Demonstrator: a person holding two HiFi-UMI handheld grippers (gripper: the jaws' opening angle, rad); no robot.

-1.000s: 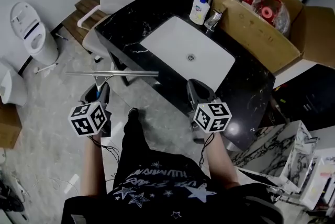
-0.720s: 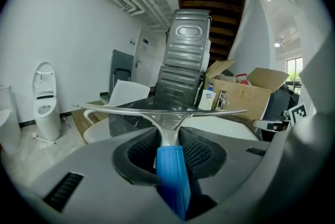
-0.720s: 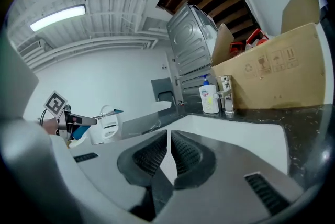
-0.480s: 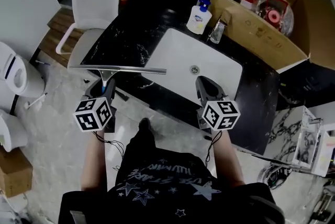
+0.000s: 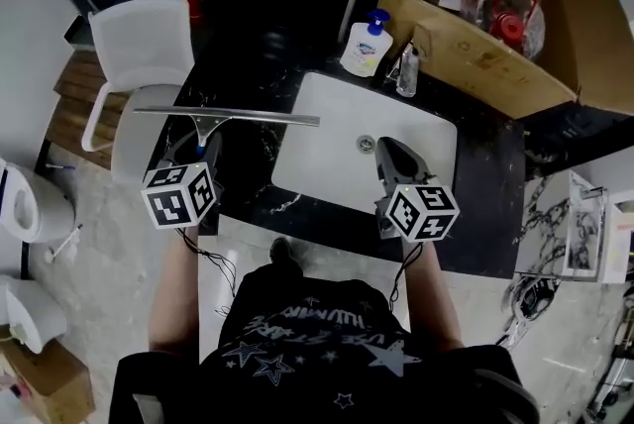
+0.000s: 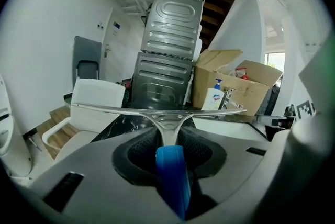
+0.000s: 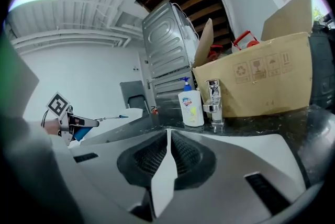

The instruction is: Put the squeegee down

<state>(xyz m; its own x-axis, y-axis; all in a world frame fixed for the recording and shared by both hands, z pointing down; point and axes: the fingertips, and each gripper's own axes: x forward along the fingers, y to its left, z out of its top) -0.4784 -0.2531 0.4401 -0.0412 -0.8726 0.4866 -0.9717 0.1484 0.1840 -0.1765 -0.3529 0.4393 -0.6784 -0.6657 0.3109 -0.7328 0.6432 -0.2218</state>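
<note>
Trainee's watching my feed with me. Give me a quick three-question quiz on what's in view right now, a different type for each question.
1. Multiple choice: where does the left claw grip the squeegee?
A) on the metal blade bar
B) on the blue handle
C) nowhere, it is empty
2. True or false: the right claw stands wide open.
3. Fill in: the soap bottle stands behind the sink, next to the ____.

Key: 1 B; 2 false, its jaws are together with nothing between them; 3 faucet.
</note>
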